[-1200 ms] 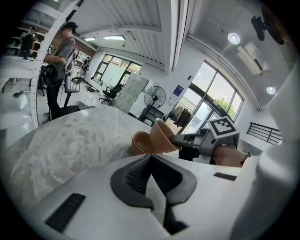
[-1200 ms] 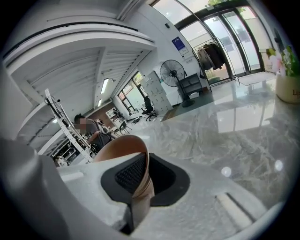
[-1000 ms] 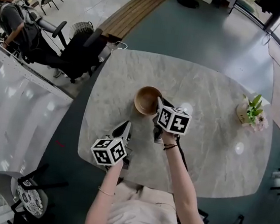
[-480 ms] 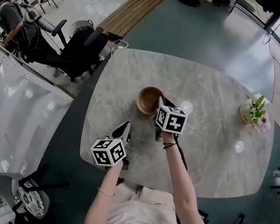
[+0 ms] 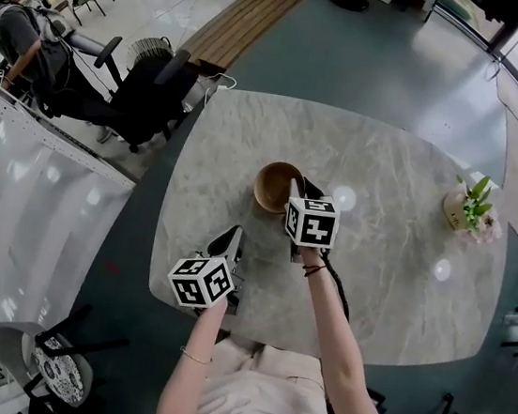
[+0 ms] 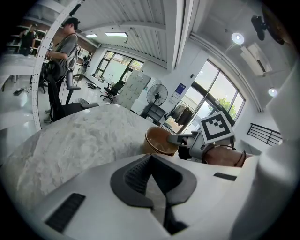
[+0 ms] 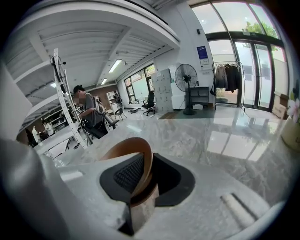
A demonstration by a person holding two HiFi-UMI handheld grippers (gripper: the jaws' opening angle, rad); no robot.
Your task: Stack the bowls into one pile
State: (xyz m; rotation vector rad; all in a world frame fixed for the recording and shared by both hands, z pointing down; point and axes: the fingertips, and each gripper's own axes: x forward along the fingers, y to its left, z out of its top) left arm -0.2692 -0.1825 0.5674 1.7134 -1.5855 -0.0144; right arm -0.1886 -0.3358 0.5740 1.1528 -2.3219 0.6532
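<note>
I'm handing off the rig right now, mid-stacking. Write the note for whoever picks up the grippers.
Right gripper: jaws have just been opening and are slightly apart, with the rim of the wooden bowl between them, not clamped.
Left gripper: jaws together, empty, near the table edge, apart from the bowl.
Bowls: one spot only, mid-table. It looks nested; the count is unclear.
Done: no loose bowl in view.
Left: probably draw the right gripper off the rim and check the pile sits level.
</note>
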